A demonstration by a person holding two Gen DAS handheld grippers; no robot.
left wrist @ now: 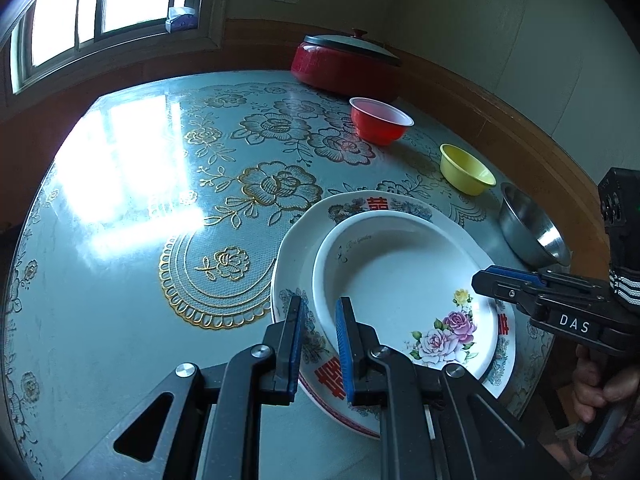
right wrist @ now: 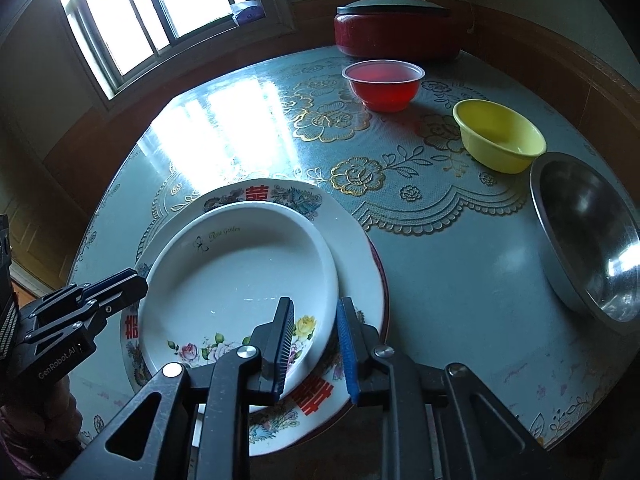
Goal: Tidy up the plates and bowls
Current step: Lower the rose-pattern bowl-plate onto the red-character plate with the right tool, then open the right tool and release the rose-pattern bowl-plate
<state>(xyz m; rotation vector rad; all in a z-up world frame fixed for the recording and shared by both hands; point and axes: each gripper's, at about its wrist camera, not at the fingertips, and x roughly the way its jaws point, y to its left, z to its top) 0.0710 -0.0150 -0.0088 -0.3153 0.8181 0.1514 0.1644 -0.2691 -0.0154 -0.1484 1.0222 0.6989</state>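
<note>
A white deep plate with painted roses (left wrist: 400, 276) (right wrist: 236, 276) lies on a larger plate with red characters on its rim (left wrist: 380, 204) (right wrist: 356, 248). My left gripper (left wrist: 320, 312) is open, its jaws astride the left rim of the white plate. My right gripper (right wrist: 314, 314) is open, its jaws astride the right rim of the same plate. Each gripper shows in the other's view: the right gripper (left wrist: 486, 280) and the left gripper (right wrist: 136, 284). A red bowl (left wrist: 380, 124) (right wrist: 384, 84), a yellow bowl (left wrist: 466, 168) (right wrist: 500, 136) and a steel bowl (left wrist: 530, 224) (right wrist: 588, 236) stand on the table.
A red pot with a grey lid (left wrist: 348, 60) (right wrist: 396, 28) stands at the table's far edge by the wall. The round table has a floral cover (left wrist: 224, 208) (right wrist: 440, 240). A window (left wrist: 100, 4) (right wrist: 160, 4) is at the far left.
</note>
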